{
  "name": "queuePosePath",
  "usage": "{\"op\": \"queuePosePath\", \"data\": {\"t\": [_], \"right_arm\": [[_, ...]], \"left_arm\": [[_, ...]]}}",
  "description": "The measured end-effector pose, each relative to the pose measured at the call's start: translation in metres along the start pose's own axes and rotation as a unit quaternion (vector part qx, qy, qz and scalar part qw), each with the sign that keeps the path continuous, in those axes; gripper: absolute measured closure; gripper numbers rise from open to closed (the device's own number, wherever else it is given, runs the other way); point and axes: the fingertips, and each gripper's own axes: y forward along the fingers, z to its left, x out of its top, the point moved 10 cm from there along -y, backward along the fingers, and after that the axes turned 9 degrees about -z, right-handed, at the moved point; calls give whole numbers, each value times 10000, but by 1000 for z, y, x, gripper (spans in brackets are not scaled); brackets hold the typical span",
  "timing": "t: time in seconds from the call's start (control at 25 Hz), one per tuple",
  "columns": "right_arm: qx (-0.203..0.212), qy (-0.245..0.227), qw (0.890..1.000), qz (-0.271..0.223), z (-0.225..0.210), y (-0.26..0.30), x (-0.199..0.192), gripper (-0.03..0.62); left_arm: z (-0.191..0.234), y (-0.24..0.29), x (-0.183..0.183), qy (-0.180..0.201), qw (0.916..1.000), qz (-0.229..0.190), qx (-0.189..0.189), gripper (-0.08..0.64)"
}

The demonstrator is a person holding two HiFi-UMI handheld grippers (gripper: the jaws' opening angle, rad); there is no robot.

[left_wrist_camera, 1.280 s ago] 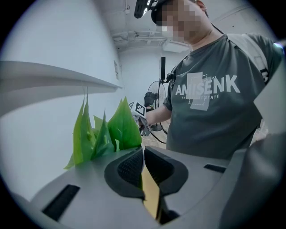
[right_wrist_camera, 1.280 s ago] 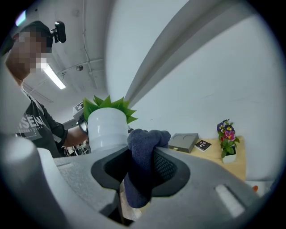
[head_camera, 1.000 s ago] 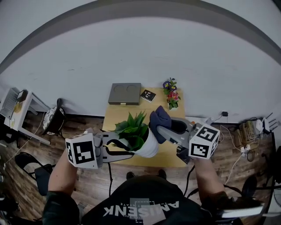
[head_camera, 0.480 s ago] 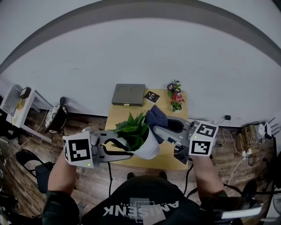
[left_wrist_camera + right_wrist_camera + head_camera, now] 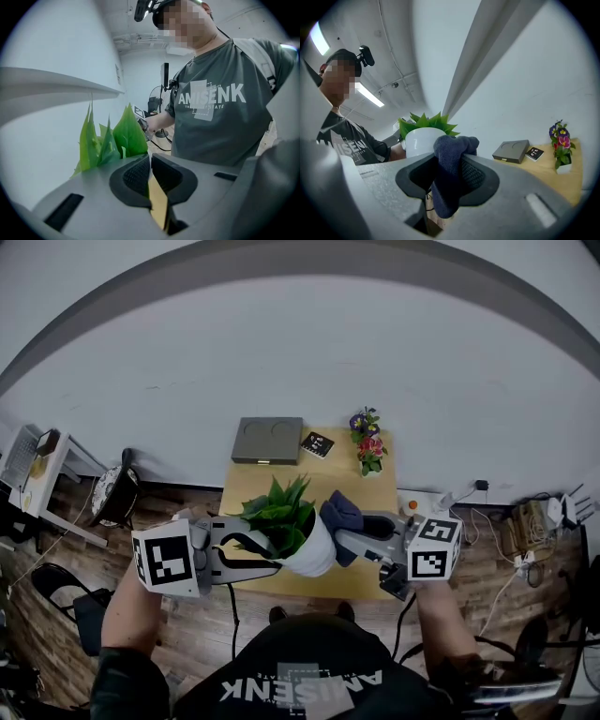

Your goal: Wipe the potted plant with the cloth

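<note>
My left gripper [image 5: 150, 174] is clamped on the rim of the green-leaved potted plant in a white pot [image 5: 317, 557], tilted above the light wooden worktop [image 5: 248, 491]. My right gripper [image 5: 449, 180] pinches the dark blue cloth [image 5: 451, 147], just beside the pot.

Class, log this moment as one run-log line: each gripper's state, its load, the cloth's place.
left gripper: shut on pot rim | right gripper: shut on cloth | cloth: beside pot, contact unclear
</note>
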Motion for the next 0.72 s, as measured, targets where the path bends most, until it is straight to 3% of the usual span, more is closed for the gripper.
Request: {"op": "queuePosePath", "data": {"t": [0.16, 0.32, 0.52, 0.72], "right_arm": [[62, 200, 9995, 238, -6, -4, -8, 460], [81, 191, 9991, 371, -8, -5, -6, 460], [24, 49, 9996, 264, -10, 0, 10, 460], [271, -248, 9993, -31, -6, 19, 41, 461]], "left_arm": [[1, 6, -3, 133, 9997, -181, -135, 543], [3, 2, -2, 259, 9995, -101, -128, 545], [3, 0, -1, 179, 9992, -226, -281, 545], [3, 1, 4, 52, 9986, -308, -434, 545]]}}
